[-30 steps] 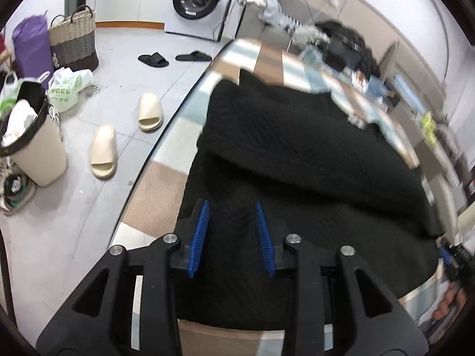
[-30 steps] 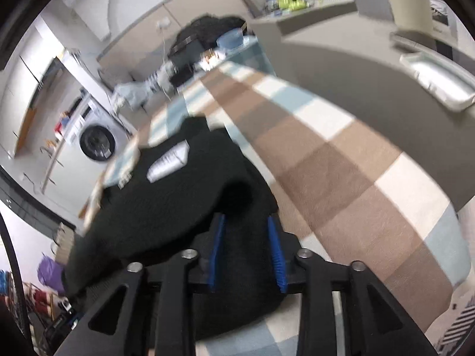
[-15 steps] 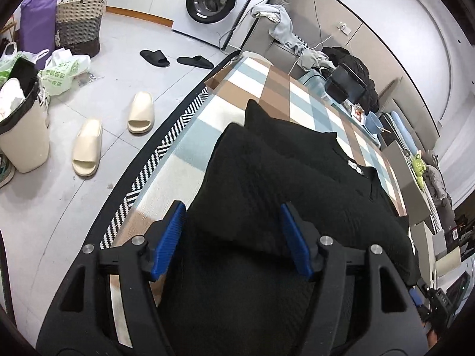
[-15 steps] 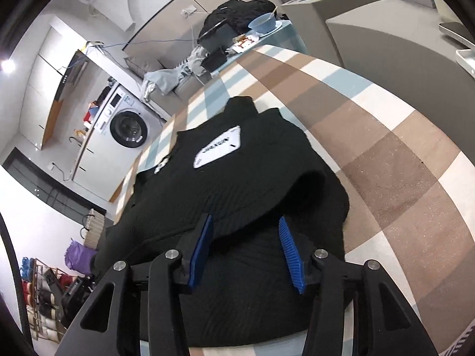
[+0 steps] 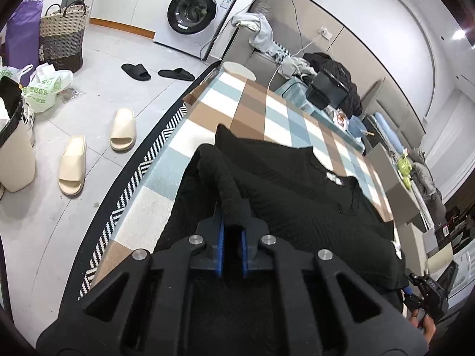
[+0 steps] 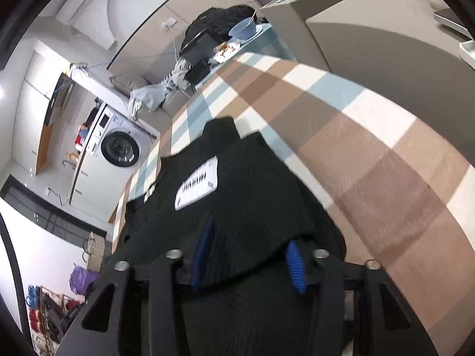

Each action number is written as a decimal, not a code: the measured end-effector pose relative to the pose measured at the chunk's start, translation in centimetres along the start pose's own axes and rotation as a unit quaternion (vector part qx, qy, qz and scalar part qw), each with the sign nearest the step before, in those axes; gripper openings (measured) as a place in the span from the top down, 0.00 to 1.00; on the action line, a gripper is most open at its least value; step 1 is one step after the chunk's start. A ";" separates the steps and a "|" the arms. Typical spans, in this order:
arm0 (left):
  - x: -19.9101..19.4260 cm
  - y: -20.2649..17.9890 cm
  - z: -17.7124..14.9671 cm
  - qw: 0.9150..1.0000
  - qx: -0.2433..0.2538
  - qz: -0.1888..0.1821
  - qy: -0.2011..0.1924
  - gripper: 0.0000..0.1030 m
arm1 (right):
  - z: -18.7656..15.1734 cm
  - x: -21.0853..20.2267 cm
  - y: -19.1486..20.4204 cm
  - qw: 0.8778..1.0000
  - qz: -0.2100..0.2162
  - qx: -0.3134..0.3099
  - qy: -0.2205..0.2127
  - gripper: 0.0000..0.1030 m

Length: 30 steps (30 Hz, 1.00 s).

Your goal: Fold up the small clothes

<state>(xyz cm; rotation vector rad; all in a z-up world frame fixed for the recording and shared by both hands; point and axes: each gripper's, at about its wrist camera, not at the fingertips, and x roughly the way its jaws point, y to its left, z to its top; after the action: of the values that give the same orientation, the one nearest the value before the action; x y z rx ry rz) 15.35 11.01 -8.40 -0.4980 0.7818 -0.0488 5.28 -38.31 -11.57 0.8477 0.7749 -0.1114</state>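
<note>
Garment: a black knitted garment (image 5: 297,195) lies on the checked rug (image 5: 261,109), its long axis running away from both cameras toward the sofa (image 5: 267,50).
Orientation: in the right wrist view a narrow black end (image 6: 221,130) points to the far side; the white label (image 6: 197,187) faces up.
Left gripper (image 5: 231,225): jaws have just been closing and now stand clenched on a raised ridge of the black fabric, which rises between the blue pads.
Right gripper (image 6: 249,252): jaws have just been closing; a fold of the garment lies between the blue pads. Whether the pads press on it I cannot tell, since cloth covers the right pad's upper part.
Left view only: grey tiled floor, beige slippers (image 5: 98,154), black slippers (image 5: 157,72), woven basket (image 5: 63,40), and the rug's zigzag edge (image 5: 148,163).
Right view only: the big label's face and a grey cabinet (image 6: 371,20) beside the rug.
Both views: washing machine (image 5: 196,12).
Hidden or unclear: the garment's near end is behind the gripper bodies; the label lettering is blurred; at the left view's lower right edge a hand (image 5: 424,323) is cut off.
</note>
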 end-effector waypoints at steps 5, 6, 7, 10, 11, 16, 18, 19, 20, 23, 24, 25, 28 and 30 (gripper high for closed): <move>-0.8 -0.6 1.3 1.000 0.003 -0.018 -0.013 0.95 | 2.2 0.6 0.8 1.000 0.004 0.008 -0.028 0.97; -0.8 -0.7 1.8 1.000 0.002 -0.022 -0.013 0.95 | 2.8 0.8 1.5 0.999 0.003 0.002 -0.035 0.97; -0.7 -0.8 2.2 1.000 -0.001 -0.025 -0.012 0.95 | 3.6 0.9 2.3 0.999 0.005 -0.004 -0.041 0.97; 0.2 -1.7 4.3 0.999 0.006 -0.025 -0.020 0.95 | 6.0 1.7 4.8 0.998 0.008 -0.012 -0.060 0.97; 0.7 -2.1 5.1 0.999 0.007 -0.026 -0.023 0.95 | 6.9 2.1 5.7 0.998 0.007 -0.009 -0.070 0.97; 3.7 -3.1 9.1 0.999 0.002 -0.031 -0.018 0.93 | 11.1 6.6 8.3 0.997 -0.003 0.023 -0.078 0.87; 5.6 -2.8 10.4 0.999 -0.016 -0.034 0.002 0.64 | 11.9 8.4 8.0 0.997 -0.004 0.052 -0.062 0.68; 6.4 -2.4 10.8 0.999 -0.027 -0.031 0.017 0.57 | 12.0 8.7 7.8 0.996 0.004 0.063 -0.059 0.68; 6.9 -2.2 11.0 0.999 -0.036 -0.024 0.023 0.52 | 12.0 8.5 7.8 0.996 0.009 0.068 -0.059 0.68; 6.6 -1.5 11.0 0.999 -0.044 -0.017 0.017 0.48 | 11.3 7.0 8.5 0.997 0.033 0.042 -0.064 0.61; 6.6 -1.4 10.8 0.999 -0.044 -0.014 0.016 0.48 | 11.0 6.2 8.7 0.996 0.048 0.034 -0.064 0.61; 6.3 -1.4 10.4 0.999 -0.044 -0.012 0.017 0.48 | 10.7 5.5 8.9 0.996 0.060 0.027 -0.065 0.60; 6.3 -1.7 8.9 0.999 -0.034 -0.012 0.032 0.48 | 9.6 2.9 9.7 0.993 0.088 -0.003 -0.077 0.58; 6.6 -2.1 7.7 0.999 -0.028 -0.016 0.043 0.48 | 8.8 1.8 9.9 0.993 0.084 -0.012 -0.080 0.52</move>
<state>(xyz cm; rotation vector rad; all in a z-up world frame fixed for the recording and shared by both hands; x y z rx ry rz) 25.66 10.88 -7.26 -0.5642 0.8601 -0.0793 15.37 -37.50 -2.85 0.8665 0.5512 -0.0193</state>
